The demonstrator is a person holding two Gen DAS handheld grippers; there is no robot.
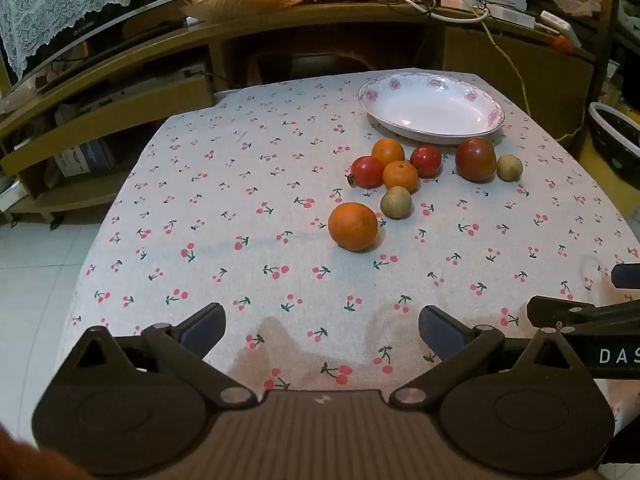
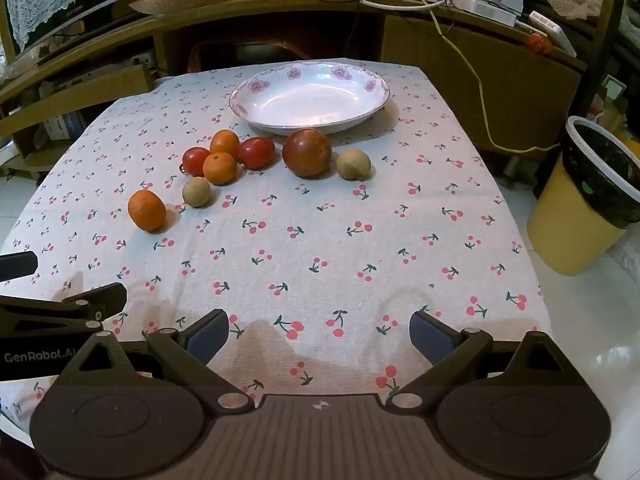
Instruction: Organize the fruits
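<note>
On the cherry-print cloth of the desk (image 2: pixel 320 240), nothing has yet been sorted: the flowered white dish (image 2: pixel 310 94) at the far side is seen to be empty, and every fruit lies loose on the cloth in front of it. Eight pieces can be counted. A large orange (image 2: pixel 147 210) is set nearest and somewhat apart, with a small tan fruit (image 2: pixel 196 191) just beside it. Behind these, two smaller oranges (image 2: pixel 219 168) and two red tomatoes (image 2: pixel 257 153) are bunched together, touching or nearly so. A bigger dark-red tomato (image 2: pixel 307 152) sits close to the dish rim, and a second tan fruit (image 2: pixel 353 164) lies beside it. The whole of the task is therefore judged to remain, assuming the dish is meant as the destination.

The right hand-held gripper (image 2: pixel 319 336) is held low over the near edge of the desk, spread wide, with nothing between its blue pads (image 2: pixel 208 334) and no fruit touched. The left hand-held gripper (image 1: pixel 321 330) is likewise spread wide and empty, well short of the fruit.
</note>
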